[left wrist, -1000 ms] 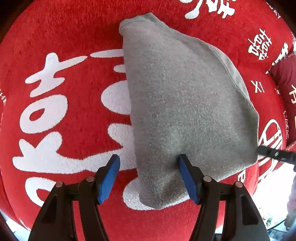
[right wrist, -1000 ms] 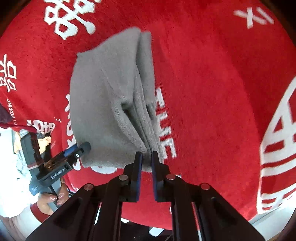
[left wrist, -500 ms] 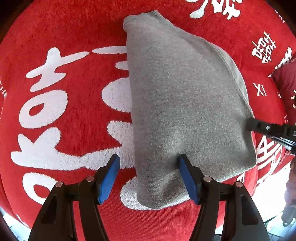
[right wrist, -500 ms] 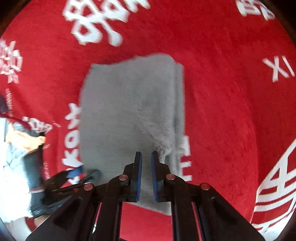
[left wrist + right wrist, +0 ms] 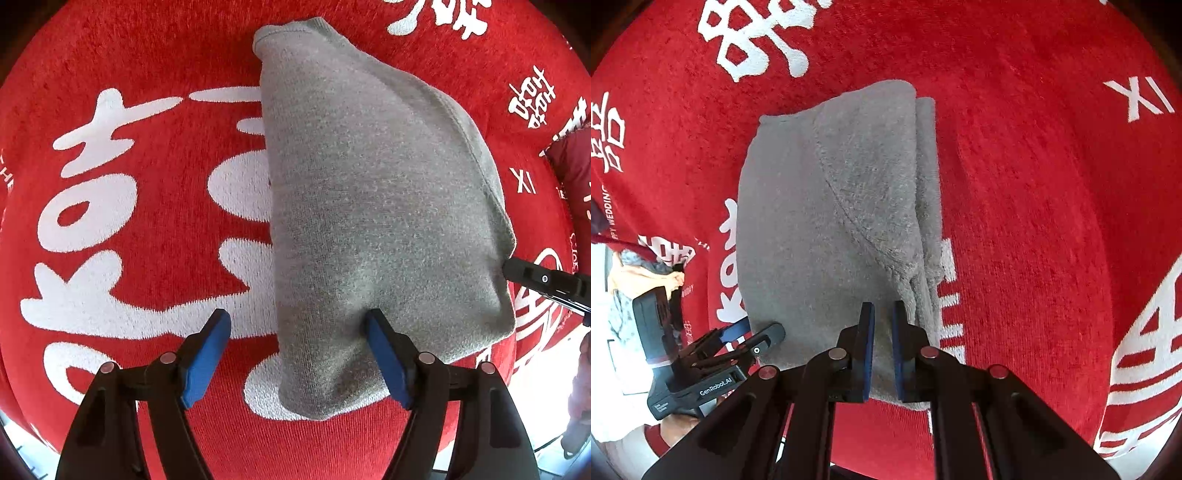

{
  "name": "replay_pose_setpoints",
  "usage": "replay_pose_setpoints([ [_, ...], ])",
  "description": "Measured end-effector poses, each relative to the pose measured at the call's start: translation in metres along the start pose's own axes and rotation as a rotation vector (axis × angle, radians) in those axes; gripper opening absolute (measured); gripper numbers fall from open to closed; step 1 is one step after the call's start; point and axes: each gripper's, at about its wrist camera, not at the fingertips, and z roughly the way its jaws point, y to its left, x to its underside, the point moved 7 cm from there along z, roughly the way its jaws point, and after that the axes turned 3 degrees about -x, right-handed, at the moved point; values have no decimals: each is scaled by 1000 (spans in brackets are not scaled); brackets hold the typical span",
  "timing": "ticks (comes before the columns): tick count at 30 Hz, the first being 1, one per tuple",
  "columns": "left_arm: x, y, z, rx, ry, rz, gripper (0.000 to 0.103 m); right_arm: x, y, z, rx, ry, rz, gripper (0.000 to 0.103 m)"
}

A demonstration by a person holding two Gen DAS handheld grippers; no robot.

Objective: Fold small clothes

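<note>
In the left wrist view, a small gray garment [image 5: 369, 221] lay folded on a red cloth [image 5: 147, 74] with big white signs woven into it. The left tool [image 5: 299, 356] hung over the near corner of the garment. Its blue pads [image 5: 207, 354] stood wide apart and were opening, one on the red cloth and one on the gray fabric, and they pinched nothing. The garment looked soft and fuzzy, like thick fleece, with a stitched hem at the far end. In the right wrist view, the right tool [image 5: 882, 350] was almost shut, with only a thin gap between its pads, over the near edge of the same garment [image 5: 812, 221]. I could not tell for sure if it held a thin bit of fabric. Here the layers showed as stacked edges on the right side, with a curved seam. To do this step well, I think the tools should let go gently and lift straight up, so the soft layers stay stacked and flat.
</note>
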Motion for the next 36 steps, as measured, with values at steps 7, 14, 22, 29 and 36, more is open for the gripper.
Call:
replay_pose_setpoints([
  [7,0,-1,1,1,2,-4,76,7,-16,-4,49,24,37,39],
  [14,-2,-1,3,12,11,-13,76,8,-25,-9,42,20,64,46],
  [22,-11,14,-6,126,12,-85,76,-5,-21,-20,-15,-30,24,49],
  [29,-40,23,-12,290,9,-114,76,-39,-31,-19,-137,-32,76,61],
  [36,-52,13,7,385,64,-97,76,-78,-40,7,-285,15,112,61],
])
